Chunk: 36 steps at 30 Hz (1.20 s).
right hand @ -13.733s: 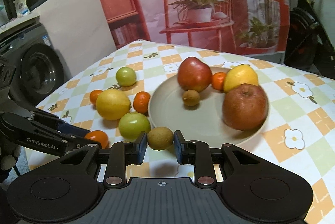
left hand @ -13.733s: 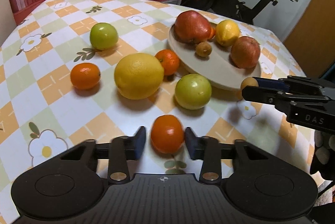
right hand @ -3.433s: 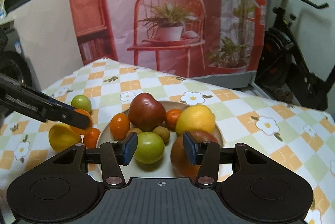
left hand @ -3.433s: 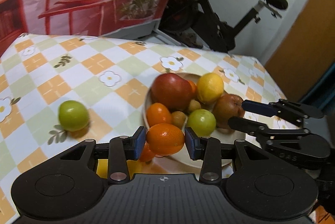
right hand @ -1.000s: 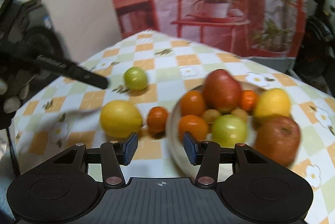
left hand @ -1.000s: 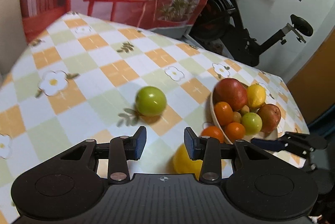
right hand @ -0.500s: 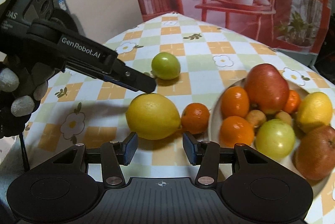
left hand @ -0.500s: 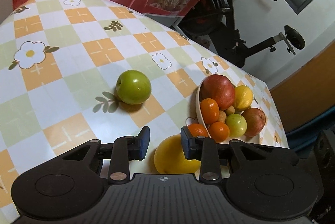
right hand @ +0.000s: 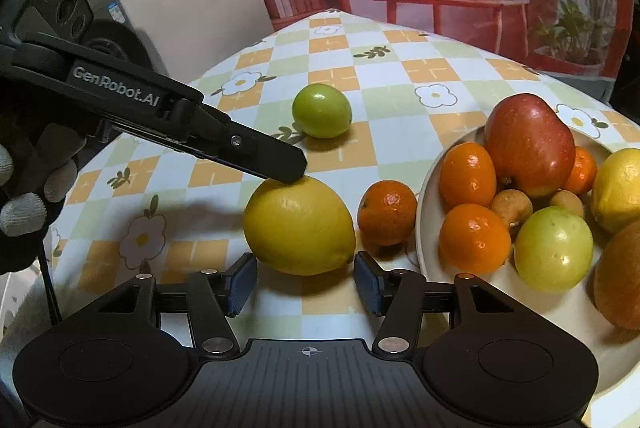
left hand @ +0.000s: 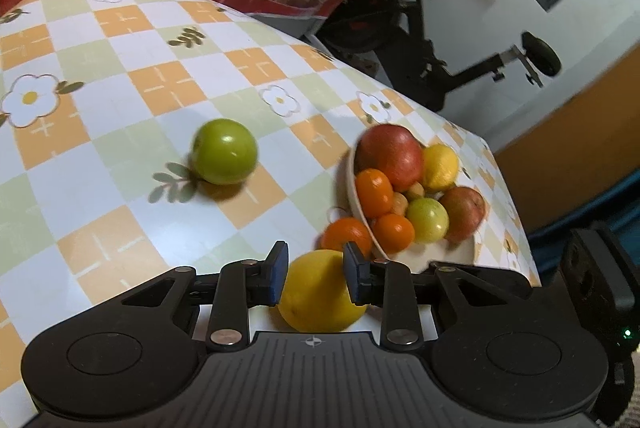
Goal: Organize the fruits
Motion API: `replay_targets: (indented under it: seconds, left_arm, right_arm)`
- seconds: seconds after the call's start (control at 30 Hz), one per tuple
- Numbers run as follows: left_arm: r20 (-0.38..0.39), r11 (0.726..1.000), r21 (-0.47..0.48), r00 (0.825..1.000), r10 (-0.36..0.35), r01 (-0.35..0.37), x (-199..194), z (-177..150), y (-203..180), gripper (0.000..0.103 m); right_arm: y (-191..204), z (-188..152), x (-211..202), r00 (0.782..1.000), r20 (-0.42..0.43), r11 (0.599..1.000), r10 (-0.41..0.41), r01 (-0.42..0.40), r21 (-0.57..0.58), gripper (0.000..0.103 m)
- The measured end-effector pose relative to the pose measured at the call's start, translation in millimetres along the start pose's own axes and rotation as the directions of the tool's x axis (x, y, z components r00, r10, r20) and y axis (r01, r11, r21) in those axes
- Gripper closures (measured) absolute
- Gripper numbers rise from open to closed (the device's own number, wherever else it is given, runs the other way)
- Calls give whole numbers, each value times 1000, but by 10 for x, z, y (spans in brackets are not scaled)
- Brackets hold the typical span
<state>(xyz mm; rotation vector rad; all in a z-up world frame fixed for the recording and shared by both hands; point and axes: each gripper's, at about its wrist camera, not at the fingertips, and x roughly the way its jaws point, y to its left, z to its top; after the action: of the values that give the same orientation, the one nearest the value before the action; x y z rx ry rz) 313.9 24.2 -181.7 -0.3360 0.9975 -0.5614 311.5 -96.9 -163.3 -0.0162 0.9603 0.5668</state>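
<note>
Left gripper [left hand: 313, 273] newly over crosswise lemon [right hand: 299, 226]

"GenRobot.AI" in white lettering, on the left gripper [right hand: 280, 164] arm

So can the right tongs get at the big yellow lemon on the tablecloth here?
Probably yes: the right tongs are open just short of the big yellow lemon, though the left tongs sit over its top.
</note>
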Motion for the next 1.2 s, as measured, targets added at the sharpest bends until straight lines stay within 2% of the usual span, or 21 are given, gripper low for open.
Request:
replay_targets:
  seconds: [0.13,0.6,0.77,1.0,1.2]
  left_arm:
    - [-11,999,51,1000,1,-1,21,-20,-93,71]
    - [-32,999,-19,999,-42,42,-37,-67,52,71]
    - [-33,999,-15,998,-45,45,-57,-92,45,71]
    - [-44,999,19,998,-39,40,-44,-119,-96,71]
    - [-38,997,57,998,-52,54,-31,-129,-344,71]
  right_arm:
    - [28,-14,7,1000,-3,1000,-11,11,-18,52]
    - [49,-36,-4,1000,1,999,-2,2,-33,53]
    - [45,-48,-14,1000,4,1000,4,-4,-25,53]
    - [22,-148,-121,1000,26,1000,9,-9,21,53]
    - [-29,-264,-362,997,78,999,-16,13,43,53]
